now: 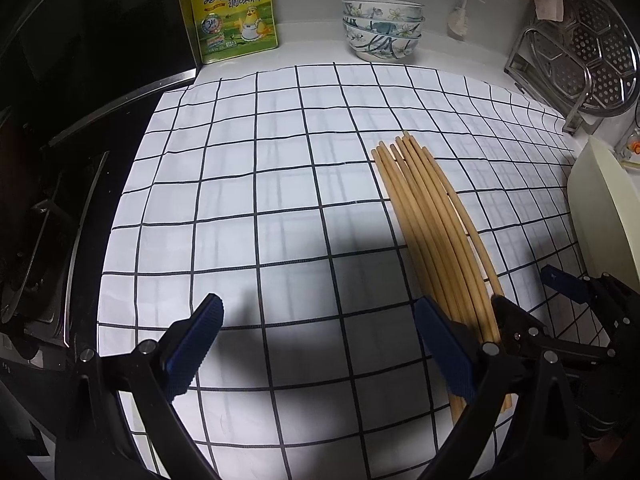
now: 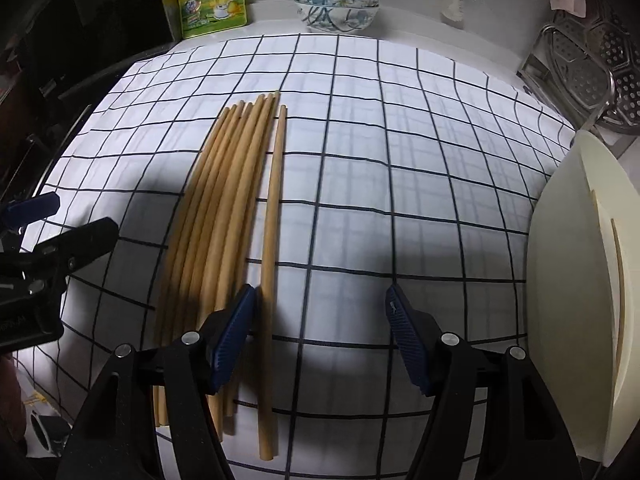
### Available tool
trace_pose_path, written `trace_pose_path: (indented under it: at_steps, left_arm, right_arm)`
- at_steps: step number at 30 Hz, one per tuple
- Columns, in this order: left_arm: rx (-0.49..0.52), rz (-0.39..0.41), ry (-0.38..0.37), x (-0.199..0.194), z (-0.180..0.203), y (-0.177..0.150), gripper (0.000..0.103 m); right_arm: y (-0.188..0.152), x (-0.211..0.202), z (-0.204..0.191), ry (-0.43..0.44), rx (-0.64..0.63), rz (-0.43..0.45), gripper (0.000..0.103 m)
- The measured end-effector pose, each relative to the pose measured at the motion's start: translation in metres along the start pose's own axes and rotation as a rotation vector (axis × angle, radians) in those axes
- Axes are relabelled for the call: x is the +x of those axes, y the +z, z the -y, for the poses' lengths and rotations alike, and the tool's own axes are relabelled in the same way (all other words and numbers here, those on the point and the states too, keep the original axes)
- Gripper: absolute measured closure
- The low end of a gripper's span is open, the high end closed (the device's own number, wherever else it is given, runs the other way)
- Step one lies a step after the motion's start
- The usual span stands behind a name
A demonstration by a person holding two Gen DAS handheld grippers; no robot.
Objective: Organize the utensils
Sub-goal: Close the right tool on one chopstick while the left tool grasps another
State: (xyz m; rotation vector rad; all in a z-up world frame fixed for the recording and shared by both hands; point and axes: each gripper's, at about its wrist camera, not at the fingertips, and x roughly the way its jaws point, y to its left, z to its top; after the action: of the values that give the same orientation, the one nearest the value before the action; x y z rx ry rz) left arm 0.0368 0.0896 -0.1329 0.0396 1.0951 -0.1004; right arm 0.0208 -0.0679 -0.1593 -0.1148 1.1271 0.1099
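Note:
Several wooden chopsticks (image 1: 430, 224) lie side by side in a bundle on a white cloth with a black grid (image 1: 260, 168). In the right wrist view the bundle (image 2: 216, 208) lies left of centre, and one chopstick (image 2: 271, 240) lies slightly apart on its right. My left gripper (image 1: 320, 348) is open and empty, its right finger beside the bundle's near end. My right gripper (image 2: 320, 332) is open and empty, with the single chopstick just inside its left finger. A cream holder (image 2: 580, 300) at the right edge has a chopstick in it.
Stacked flowered bowls (image 1: 382, 28) and a yellow seasoning pouch (image 1: 232, 12) stand at the back. A metal rack with a steamer plate (image 1: 588, 60) stands at the back right. A black stove (image 1: 60, 140) borders the cloth on the left.

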Motion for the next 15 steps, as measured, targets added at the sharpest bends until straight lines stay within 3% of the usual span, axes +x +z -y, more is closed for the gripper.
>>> trace_pose_path:
  at_steps: [15]
  left_arm:
    - [0.023, -0.041, -0.022, 0.021, 0.023, -0.004, 0.008]
  right_arm:
    - [-0.003, -0.001, 0.03, -0.007, 0.081, 0.012, 0.039]
